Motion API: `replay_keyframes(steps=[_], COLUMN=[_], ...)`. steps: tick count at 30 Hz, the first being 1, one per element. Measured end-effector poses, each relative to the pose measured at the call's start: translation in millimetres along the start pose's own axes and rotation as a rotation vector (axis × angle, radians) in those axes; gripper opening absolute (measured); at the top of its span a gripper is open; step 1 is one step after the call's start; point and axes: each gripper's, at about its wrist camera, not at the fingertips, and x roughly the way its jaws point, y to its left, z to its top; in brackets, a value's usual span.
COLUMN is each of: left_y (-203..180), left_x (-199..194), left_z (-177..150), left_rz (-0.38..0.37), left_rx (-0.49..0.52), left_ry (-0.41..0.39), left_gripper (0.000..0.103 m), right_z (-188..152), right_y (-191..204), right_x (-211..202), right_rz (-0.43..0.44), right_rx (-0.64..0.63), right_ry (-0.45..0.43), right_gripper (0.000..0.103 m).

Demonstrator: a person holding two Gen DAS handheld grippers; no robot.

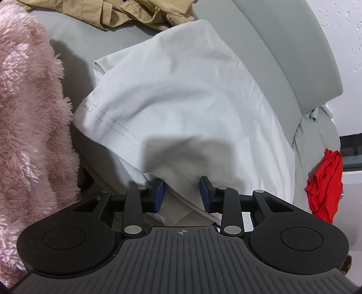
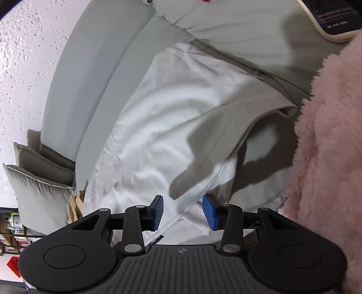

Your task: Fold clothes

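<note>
Left wrist view: left gripper half-open, white garment between its blue pads, pinch uncertain; pink fleece at nine o'clock. Right gripper likewise straddles the garment's hem, grip unclear

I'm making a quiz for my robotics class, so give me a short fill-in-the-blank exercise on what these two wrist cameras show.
1. The fluffy garment beside the white T-shirt is ____ in colour.
2. The pads of the left gripper are ____ in colour.
3. At the right edge of the left wrist view lies a bright ____ cloth.
4. In the left wrist view, the crumpled garment beyond the T-shirt is ____ in colour.

Missing words: pink; blue; red; tan
</note>
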Motion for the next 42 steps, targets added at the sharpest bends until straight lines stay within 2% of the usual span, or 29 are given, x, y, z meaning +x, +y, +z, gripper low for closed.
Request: replay_keyframes(steps=[4,7,12,15,19,22,35,37,42], left_y=[0,1,2,3,0,-5,-16,-15,-15], left_x=[-3,-5,-6,-8,-9,-14,-39,-39,-27], left_z=[0,0,0,-1,-2,-4,-21,-24,-23], left_rz=[0.001,-0.002,-0.001,0.002,0.018,0.033,0.11,0.152,0.252], left_rx=[0.002,0.001,-0.004,-0.002,0.029,0.073,0.185,0.206,0.244], left_ry=[-0.002,-0.004,-0.009,-0.019,-0.035,-0.058,-0.079,-0.081,-0.076], left_gripper=[0.035,0.035,0.035,0.034,0.018,0.006,0.0,0.0,0.0], right_z=[3,1,0,0,-1,-3,-17,-19,-18], right_y=[-2,1,-1,-2,1,6,32,34,34], right_x=[4,2,-8,-4,-2,-1,-24,-25,-7], right_rz=[0.001,0.016,0.026,-0.007,-0.034,-0.04,-0.093,-0.11,-0.195], right_rx=[0.003,-0.018,-0.022,-0.025,-0.069,-0.097,-0.28,-0.298,-0.317], right_ry=[-0.01,-0.053,-0.126,-0.095,-0.109,-0.121,-0.192,-0.186,-0.095], right_gripper=[0.041,0.041,0.034,0.025,0.009,0.005,0.003,0.003,0.003])
